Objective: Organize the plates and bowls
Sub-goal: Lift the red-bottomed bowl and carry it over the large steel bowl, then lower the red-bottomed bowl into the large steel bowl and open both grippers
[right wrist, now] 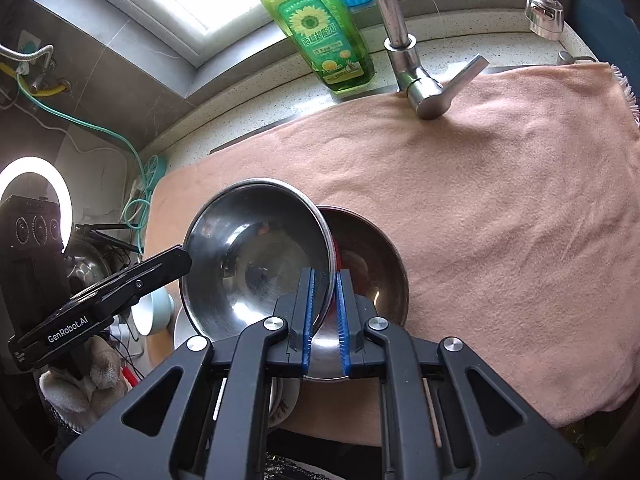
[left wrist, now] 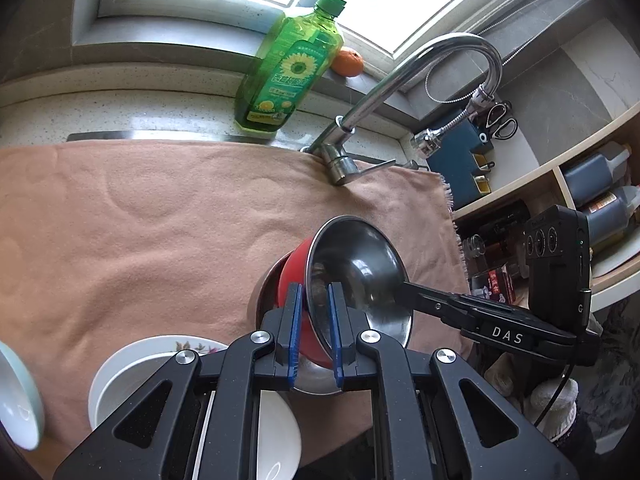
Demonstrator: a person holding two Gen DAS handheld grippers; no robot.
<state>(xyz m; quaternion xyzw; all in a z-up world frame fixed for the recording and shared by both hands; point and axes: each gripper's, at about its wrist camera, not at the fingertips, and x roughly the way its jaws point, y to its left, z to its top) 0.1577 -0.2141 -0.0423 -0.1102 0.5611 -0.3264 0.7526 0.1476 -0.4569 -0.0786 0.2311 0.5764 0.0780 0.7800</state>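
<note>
My left hand-held gripper [left wrist: 315, 322] is pinching the near rim of a steel bowl with a red outside [left wrist: 352, 276]. The bowl sits in the lower middle of the left wrist frame, tipped up on its edge. My right hand-held gripper [right wrist: 325, 316] is pinching the same bowl's [right wrist: 256, 256] rim from the other side, so both of them hold it together. In the left wrist frame I can see the right one reaching in from the right side, touching the bowl.

Under the tipped bowl is a second steel bowl [right wrist: 372, 264], lying on a pink towel [left wrist: 140, 220] spread over the table.

In the lower left of the left wrist frame there is a white plate with flowers [left wrist: 160, 354], and a pale bowl [left wrist: 20, 396] at the left edge.

Behind the towel stand a green soap bottle [left wrist: 288, 68], an orange [left wrist: 347, 62] and a shiny tap [left wrist: 400, 80].
</note>
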